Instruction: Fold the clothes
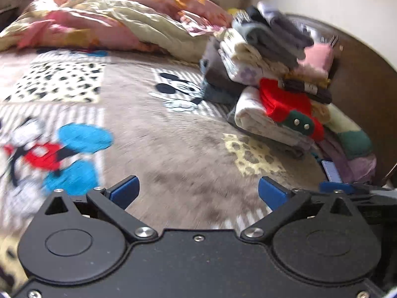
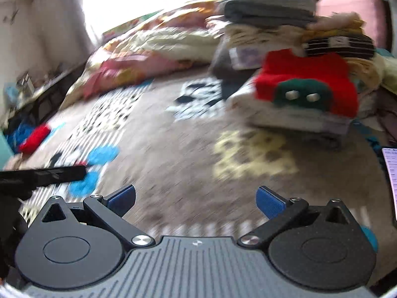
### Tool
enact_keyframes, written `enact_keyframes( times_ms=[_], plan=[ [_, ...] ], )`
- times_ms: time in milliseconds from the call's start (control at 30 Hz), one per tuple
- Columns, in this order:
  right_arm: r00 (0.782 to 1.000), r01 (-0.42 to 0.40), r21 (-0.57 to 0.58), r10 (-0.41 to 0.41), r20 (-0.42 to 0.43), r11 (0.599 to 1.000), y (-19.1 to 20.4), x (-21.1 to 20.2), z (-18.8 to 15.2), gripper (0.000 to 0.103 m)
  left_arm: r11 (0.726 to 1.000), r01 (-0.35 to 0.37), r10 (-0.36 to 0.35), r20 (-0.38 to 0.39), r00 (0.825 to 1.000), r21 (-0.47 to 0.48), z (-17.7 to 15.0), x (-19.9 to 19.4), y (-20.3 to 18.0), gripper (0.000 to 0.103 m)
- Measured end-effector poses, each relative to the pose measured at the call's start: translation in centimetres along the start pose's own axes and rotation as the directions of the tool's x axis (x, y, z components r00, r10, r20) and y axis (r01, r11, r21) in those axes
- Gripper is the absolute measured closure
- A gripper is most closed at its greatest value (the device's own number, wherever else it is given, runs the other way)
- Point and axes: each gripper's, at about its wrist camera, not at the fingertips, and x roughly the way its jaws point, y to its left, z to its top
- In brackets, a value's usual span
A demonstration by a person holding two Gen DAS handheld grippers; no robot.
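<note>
A folded red garment with a green patch [image 1: 285, 106] lies on top of a low stack of folded clothes at the right of the bed; it also shows in the right wrist view [image 2: 305, 84]. A taller stack of grey and cream folded clothes [image 1: 263, 42] stands behind it, also in the right wrist view [image 2: 265, 10]. My left gripper [image 1: 198, 193] is open and empty above the cartoon-print bedspread [image 1: 161, 129]. My right gripper [image 2: 196, 201] is open and empty above the same bedspread [image 2: 178, 149]. Both views are blurred.
A crumpled floral duvet [image 1: 111, 22] lies at the far side of the bed. A dark wooden headboard [image 1: 359, 74] curves behind the stacks. The other gripper shows as a black part [image 2: 42, 173] at the left. A red and blue cloth [image 2: 29, 136] lies at the far left.
</note>
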Motion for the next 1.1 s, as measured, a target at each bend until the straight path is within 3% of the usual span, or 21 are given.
enact_keyframes(
  times_ms=[67, 133, 200, 400, 567, 1100],
  plan=[
    [1.000, -0.015, -0.030, 0.015, -0.019, 0.999, 2.6, -0.4, -0.7, 0.000, 0.996, -0.086, 0.086, 0.025, 0.996, -0.010, -1.1, -2.2, 0.6, 0.000],
    [0.999, -0.037, -0.052, 0.035, -0.037, 0.998, 4.7, -0.7, -1.1, 0.000, 0.977, -0.212, 0.212, 0.028, 0.977, -0.003, -2.4, -3.7, 0.8, 0.000],
    [0.997, -0.053, -0.075, 0.049, -0.053, 0.996, 6.7, -1.0, -1.6, 0.000, 0.959, -0.282, 0.283, 0.024, 0.959, -0.015, -3.4, -4.8, 1.1, 0.000],
    [0.996, -0.056, -0.104, 0.049, -0.068, 0.993, 10.2, -2.1, -2.9, 0.000, 0.943, -0.332, 0.334, 0.045, 0.942, -0.031, -5.1, -7.3, 0.9, 0.000],
    [0.997, -0.038, -0.114, 0.030, -0.065, 0.993, 11.3, -2.8, -3.4, 0.000, 0.908, -0.416, 0.414, 0.051, 0.909, 0.049, -5.5, -7.9, -0.8, 0.000],
    [0.999, -0.021, -0.158, 0.012, -0.052, 0.987, 13.2, -4.0, -3.9, 0.000, 0.911, -0.411, 0.408, 0.073, 0.910, 0.033, -6.2, -9.8, -1.0, 0.000]
  ],
)
